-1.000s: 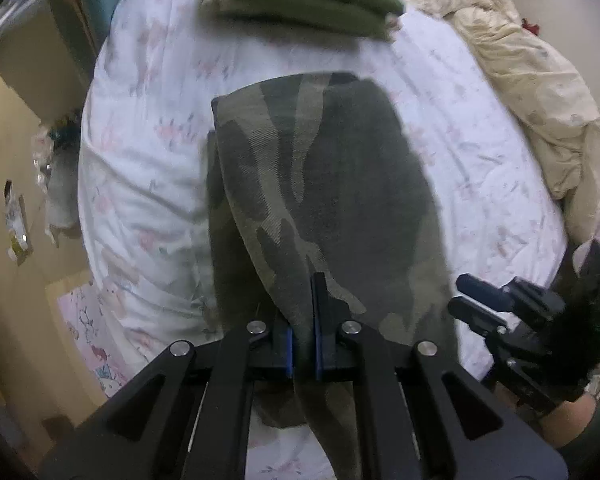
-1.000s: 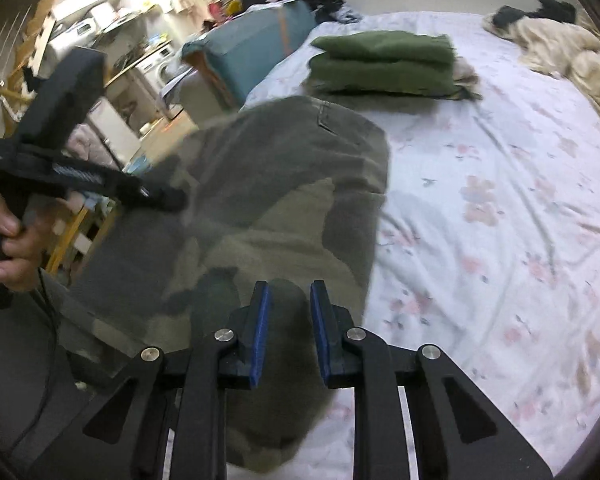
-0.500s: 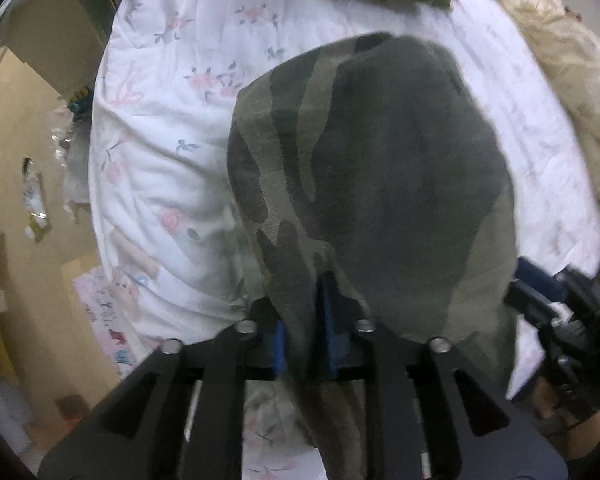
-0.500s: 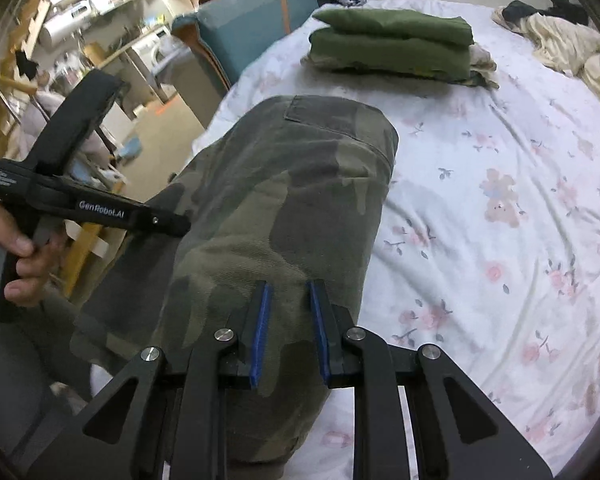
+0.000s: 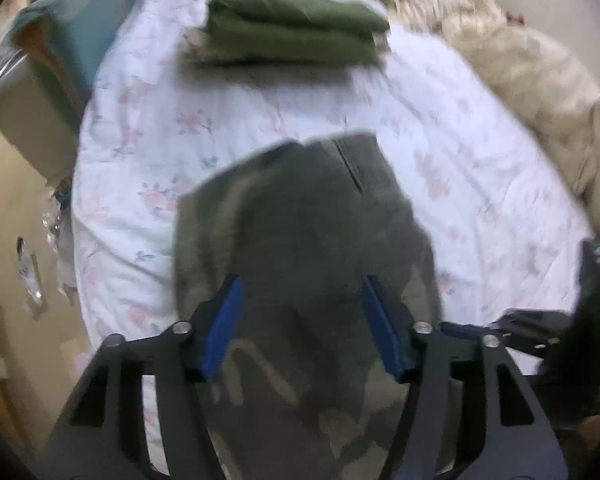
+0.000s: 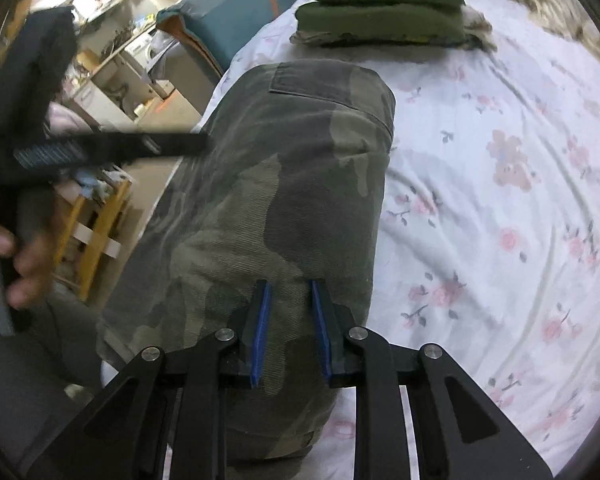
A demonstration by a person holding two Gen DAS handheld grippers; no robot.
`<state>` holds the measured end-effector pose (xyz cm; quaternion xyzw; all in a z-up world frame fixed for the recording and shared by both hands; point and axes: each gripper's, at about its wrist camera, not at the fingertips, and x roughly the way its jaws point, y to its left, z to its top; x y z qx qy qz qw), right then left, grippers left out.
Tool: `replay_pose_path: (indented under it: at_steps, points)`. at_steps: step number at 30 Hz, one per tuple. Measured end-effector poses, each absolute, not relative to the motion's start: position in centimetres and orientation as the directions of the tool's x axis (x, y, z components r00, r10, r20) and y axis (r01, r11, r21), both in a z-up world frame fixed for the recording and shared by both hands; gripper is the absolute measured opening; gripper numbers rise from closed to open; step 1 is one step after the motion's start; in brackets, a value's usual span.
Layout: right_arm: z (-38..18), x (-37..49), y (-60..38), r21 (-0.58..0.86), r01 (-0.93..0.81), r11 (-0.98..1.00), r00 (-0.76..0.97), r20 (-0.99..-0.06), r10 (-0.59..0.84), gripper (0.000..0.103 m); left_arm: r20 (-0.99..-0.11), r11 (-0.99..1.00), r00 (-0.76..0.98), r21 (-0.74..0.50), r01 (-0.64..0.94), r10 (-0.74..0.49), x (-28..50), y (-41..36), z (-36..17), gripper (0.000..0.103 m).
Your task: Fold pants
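Note:
Camouflage pants (image 5: 300,240) lie folded on the floral bed sheet (image 5: 160,128), near its left edge. My left gripper (image 5: 300,280) hovers over them, its jaws opening. The cloth lies below the blue pads (image 5: 224,320) and neither pad presses it; this view is blurred. In the right wrist view the pants (image 6: 292,184) run away from me, pocket flap at the far end. My right gripper (image 6: 288,284) is shut on a thick fold at their near end. The left gripper (image 6: 100,148), held by a hand (image 6: 16,264), reaches over the pants' left side.
A stack of folded green clothes (image 6: 380,12) rests further up the bed. A crumpled beige blanket (image 5: 532,72) lies at the right. Beside the bed's left edge are a teal cushion (image 6: 228,16) and a wooden stool (image 6: 96,232). Bare sheet (image 6: 500,200) spreads to the right.
My left gripper went from shut on the pants' edge to wide apart, and the cloth dropped onto the folded pile. My right gripper has sunk toward the bed, still holding its fold.

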<state>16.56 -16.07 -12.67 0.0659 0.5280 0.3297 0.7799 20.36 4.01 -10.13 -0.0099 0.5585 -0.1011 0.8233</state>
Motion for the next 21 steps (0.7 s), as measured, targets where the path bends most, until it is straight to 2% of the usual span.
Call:
replay_pose_path:
  at_steps: [2,4,6,8,11,14,17,18,19,21]
  points:
    - [-12.6,16.4,-16.2,0.449,-0.445,0.775,0.221,-0.783,0.581,0.024,-0.906,0.971,0.357,-0.183,0.155,-0.228,21.2,3.8,-10.3,0.043]
    - [-12.3,16.1,-16.4,0.446,-0.453,0.772,0.228,-0.779,0.584,0.025,-0.889,0.963,0.379,-0.205,0.175,-0.258,22.1,3.5,-10.1,0.043]
    - [-11.7,15.7,-16.7,0.466,-0.456,0.758,0.232,-0.760,0.607,0.025,-0.904,0.974,0.379,-0.139,0.180,-0.199,23.0,3.4,-11.1,0.046]
    - [-10.9,15.1,-16.8,0.530,-0.478,0.701,0.207,-0.707,0.676,0.024,-0.916,0.979,0.351,-0.154,0.136,-0.193,24.1,4.0,-12.6,0.047]
    - [-11.5,14.1,-14.9,0.447,-0.539,0.714,0.174,-0.770,0.614,0.025,-0.934,0.995,0.345,-0.080,0.065,-0.098,25.2,4.9,-14.5,0.047]
    - [-12.6,14.1,-14.0,0.464,-0.504,0.728,0.144,-0.786,0.601,0.024,-0.939,0.996,0.337,-0.043,0.079,-0.067,25.5,4.7,-15.5,0.047]
    - [-12.4,13.9,-13.4,0.423,-0.526,0.738,0.154,-0.806,0.571,0.023,-0.934,0.997,0.354,-0.014,0.077,-0.040,25.2,4.2,-14.9,0.047]
    - [-12.0,13.9,-14.0,0.440,-0.512,0.738,0.158,-0.796,0.585,0.023,-0.928,0.998,0.370,-0.013,0.065,-0.036,24.9,4.4,-14.3,0.047]
    - [-11.7,13.9,-14.6,0.473,-0.495,0.729,0.157,-0.777,0.610,0.028,-0.923,0.999,0.384,-0.010,0.046,-0.027,24.8,4.8,-13.8,0.047]
    - [-11.2,14.4,-17.5,0.608,-0.399,0.686,0.138,-0.700,0.701,0.033,-0.912,0.999,0.408,-0.039,0.008,-0.039,23.9,5.6,-12.4,0.047]
